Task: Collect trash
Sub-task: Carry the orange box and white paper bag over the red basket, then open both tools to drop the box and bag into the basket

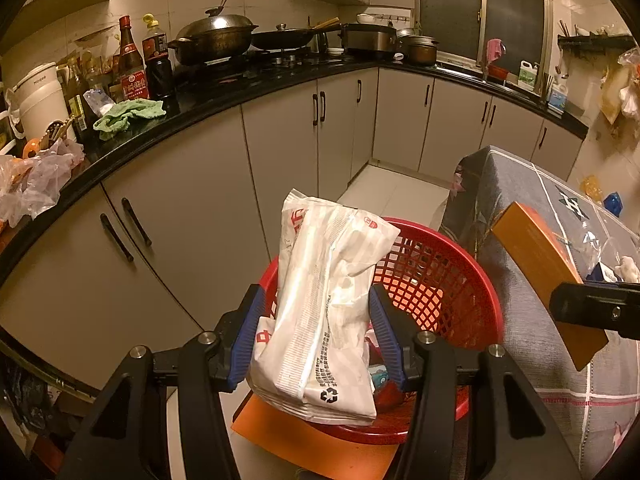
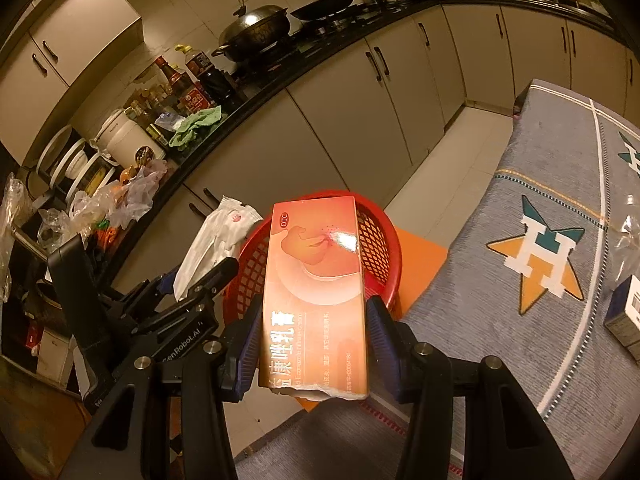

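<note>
My left gripper (image 1: 318, 312) is shut on a crumpled white plastic package (image 1: 328, 304) with red print and a recycling mark, held over the near rim of a red mesh basket (image 1: 440, 280). My right gripper (image 2: 312, 320) is shut on a long orange medicine box (image 2: 314, 288), its torn end toward the camera, held above the red mesh basket (image 2: 380, 240). The orange box (image 1: 540, 268) and the right gripper's body show at the right edge of the left wrist view. The white package (image 2: 216, 240) and the left gripper appear at the left in the right wrist view.
The basket stands on an orange stool (image 1: 312, 448) between grey kitchen cabinets (image 1: 192, 200) and a table with a grey patterned cloth (image 2: 540, 208). A small box (image 2: 626, 320) and clear plastic lie on the cloth. The black counter (image 1: 224, 96) carries bottles, pans, a green rag and plastic bags.
</note>
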{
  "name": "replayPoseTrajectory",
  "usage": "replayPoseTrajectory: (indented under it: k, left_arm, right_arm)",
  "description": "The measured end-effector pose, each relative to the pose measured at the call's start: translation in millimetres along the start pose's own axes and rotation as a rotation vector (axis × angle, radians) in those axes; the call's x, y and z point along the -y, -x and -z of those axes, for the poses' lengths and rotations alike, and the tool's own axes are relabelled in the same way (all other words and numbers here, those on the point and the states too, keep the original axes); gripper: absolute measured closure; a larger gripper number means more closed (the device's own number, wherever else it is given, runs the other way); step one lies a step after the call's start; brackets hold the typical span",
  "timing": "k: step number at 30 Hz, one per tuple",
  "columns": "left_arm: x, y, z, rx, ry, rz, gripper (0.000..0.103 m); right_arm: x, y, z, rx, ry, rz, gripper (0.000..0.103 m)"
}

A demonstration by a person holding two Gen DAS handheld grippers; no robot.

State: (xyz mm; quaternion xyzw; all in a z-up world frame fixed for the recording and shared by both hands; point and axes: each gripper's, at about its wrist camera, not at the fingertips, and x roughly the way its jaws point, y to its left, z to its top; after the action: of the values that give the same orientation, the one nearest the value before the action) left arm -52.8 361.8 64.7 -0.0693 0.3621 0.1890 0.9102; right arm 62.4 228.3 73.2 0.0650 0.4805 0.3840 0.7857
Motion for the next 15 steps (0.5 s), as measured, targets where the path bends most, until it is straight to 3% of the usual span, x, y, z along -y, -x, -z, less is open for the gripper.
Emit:
replayPoseTrajectory:
  k: [15]
  left_arm:
    - [0,-23,2,-0.044,-0.003,0.021,0.051]
  right_arm:
    - [7,-23,-11,-0.027,-0.052,-0.010,0.048]
